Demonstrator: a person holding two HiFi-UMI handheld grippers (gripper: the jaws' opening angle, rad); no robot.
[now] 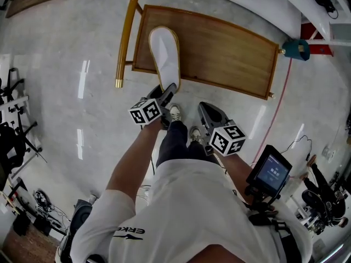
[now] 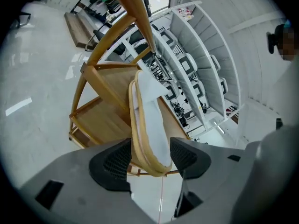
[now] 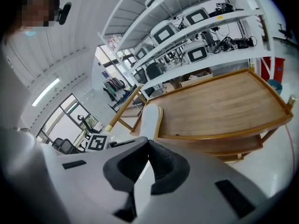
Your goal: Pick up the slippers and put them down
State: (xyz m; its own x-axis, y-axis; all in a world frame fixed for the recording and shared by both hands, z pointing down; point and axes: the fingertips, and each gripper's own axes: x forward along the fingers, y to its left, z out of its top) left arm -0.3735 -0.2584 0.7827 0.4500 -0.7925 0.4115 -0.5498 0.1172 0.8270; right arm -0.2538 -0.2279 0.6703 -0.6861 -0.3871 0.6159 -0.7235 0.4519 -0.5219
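Looking down on a wooden cart [image 1: 219,53] standing on a pale, glossy floor [image 1: 60,108]. Showing a flat plank top fenced by a raised rim [image 1: 216,85], with a rounded golden-brown handle [image 1: 127,34] running along its left end. Carrying a lower shelf [image 2: 96,120] of the same wood beneath the top. Bearing a white slipper [image 1: 165,56] with a tan edge, lying lengthwise on the planks close to the handle end. Crossing the near rim with its heel end and poking out past it above the floor. Possibly resting tilted on that rim, though hard to be sure from these angles.
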